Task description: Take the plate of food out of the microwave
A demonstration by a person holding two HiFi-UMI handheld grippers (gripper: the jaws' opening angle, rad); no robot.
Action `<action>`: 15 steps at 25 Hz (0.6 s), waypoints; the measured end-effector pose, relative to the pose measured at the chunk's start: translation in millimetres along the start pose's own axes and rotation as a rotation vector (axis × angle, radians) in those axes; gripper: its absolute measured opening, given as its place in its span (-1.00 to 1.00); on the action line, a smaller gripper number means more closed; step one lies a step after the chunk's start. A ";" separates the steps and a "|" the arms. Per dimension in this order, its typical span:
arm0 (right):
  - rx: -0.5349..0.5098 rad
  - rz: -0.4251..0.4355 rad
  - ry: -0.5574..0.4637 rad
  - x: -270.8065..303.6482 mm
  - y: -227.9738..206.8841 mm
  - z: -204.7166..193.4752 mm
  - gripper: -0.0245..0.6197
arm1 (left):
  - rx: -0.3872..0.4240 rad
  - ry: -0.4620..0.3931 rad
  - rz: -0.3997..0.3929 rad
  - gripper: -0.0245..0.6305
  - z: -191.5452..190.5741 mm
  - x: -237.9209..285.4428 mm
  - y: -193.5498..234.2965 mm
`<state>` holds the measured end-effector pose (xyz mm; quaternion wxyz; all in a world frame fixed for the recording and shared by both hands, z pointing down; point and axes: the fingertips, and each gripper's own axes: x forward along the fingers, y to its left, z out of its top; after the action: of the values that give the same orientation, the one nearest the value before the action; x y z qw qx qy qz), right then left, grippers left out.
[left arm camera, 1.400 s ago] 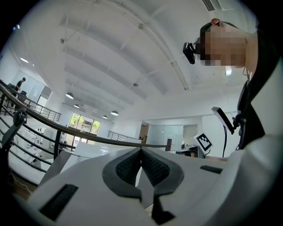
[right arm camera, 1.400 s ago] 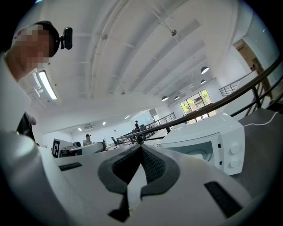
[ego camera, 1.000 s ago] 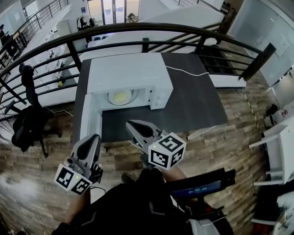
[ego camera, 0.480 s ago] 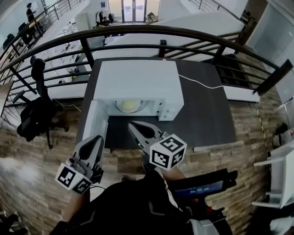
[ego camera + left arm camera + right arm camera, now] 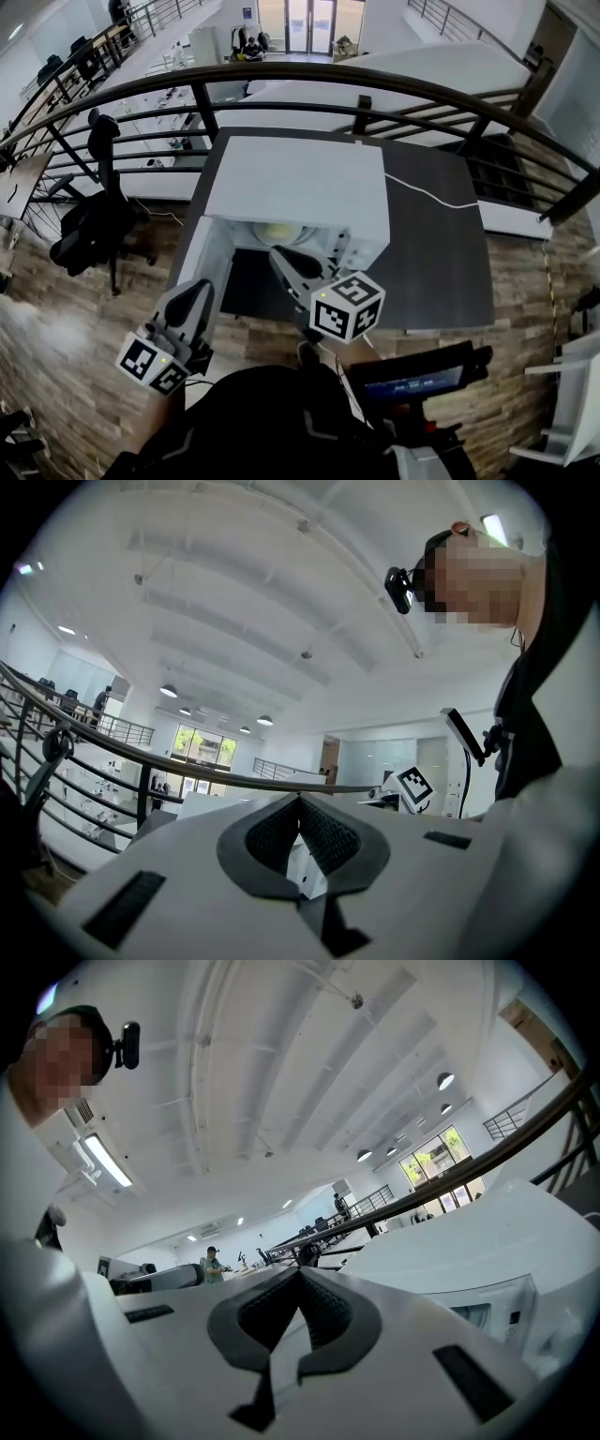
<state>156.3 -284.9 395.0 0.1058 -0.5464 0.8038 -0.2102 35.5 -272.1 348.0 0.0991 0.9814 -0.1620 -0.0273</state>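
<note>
plate [image 5: 278,232] inside microwave [image 5: 300,178], ahead of jaws — untouched

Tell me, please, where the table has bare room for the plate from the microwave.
The widest bare patch is the table right of the microwave; only a white cable crosses its back. A smaller patch lies before the opening, between the open door and the table's front edge, but the right gripper hangs over it.

Microwave [image 5: 295,183] mouth open to the front; door [image 5: 200,267] swung out left, walling that side. Control panel [image 5: 361,248] bounds the right. Bare table [image 5: 246,286] strip before the opening. Right gripper [image 5: 281,253], jaws together, sits at the mouth, just before the plate [image 5: 281,232]. Railing [image 5: 281,75] behind, well apart.
</note>
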 end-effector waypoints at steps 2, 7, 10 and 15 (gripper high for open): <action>0.003 0.002 0.007 2.4 -7.0 0.1 -0.96 | -0.001 0.000 0.013 -0.91 -1.3 3.4 2.2; 0.040 0.028 0.013 9.7 -19.0 -3.0 -0.96 | -0.005 -0.011 0.031 -0.91 -2.8 10.3 5.9; 0.053 0.011 0.021 9.7 -35.7 -10.8 -0.96 | -0.002 -0.008 0.048 -0.91 -2.8 14.7 6.6; 0.151 -0.077 0.044 14.8 -80.7 -43.3 -0.96 | 0.000 -0.003 0.060 -0.91 -8.7 20.8 11.2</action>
<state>200.6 -314.3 471.0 0.1206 -0.5626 0.7662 -0.2861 52.4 -287.5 358.3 0.0994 0.9761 -0.1917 -0.0257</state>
